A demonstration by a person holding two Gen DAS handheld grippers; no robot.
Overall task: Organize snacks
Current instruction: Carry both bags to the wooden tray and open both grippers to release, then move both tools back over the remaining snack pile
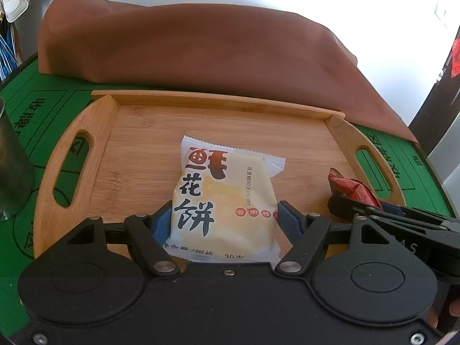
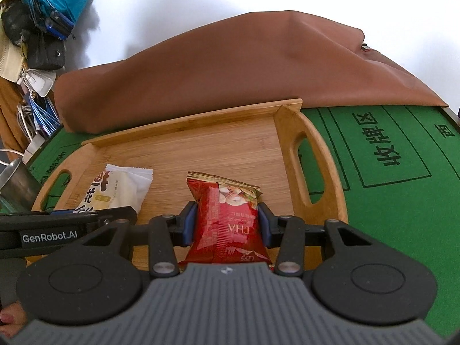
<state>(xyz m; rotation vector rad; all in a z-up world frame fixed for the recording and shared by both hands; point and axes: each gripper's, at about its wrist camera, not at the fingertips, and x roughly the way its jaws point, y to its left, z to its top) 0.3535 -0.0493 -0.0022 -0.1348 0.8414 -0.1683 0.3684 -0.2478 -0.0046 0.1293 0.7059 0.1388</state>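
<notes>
A wooden tray (image 1: 138, 132) with two handle slots lies on the green table mat; it also shows in the right wrist view (image 2: 230, 141). My left gripper (image 1: 224, 218) is shut on a white flower-cake packet (image 1: 224, 192) with black and red characters, held over the tray's front. My right gripper (image 2: 227, 224) is shut on a red snack packet (image 2: 230, 215), held over the tray's right half. The red packet (image 1: 353, 189) and right gripper show at the right of the left wrist view. The white packet (image 2: 115, 192) shows at the left of the right wrist view.
A brown leather bag (image 1: 201, 46) lies behind the tray, also in the right wrist view (image 2: 230, 69). A metal cup (image 1: 11, 166) stands left of the tray. The green mat (image 2: 402, 201) extends to the right. Bags and cables (image 2: 37, 28) hang at the far left.
</notes>
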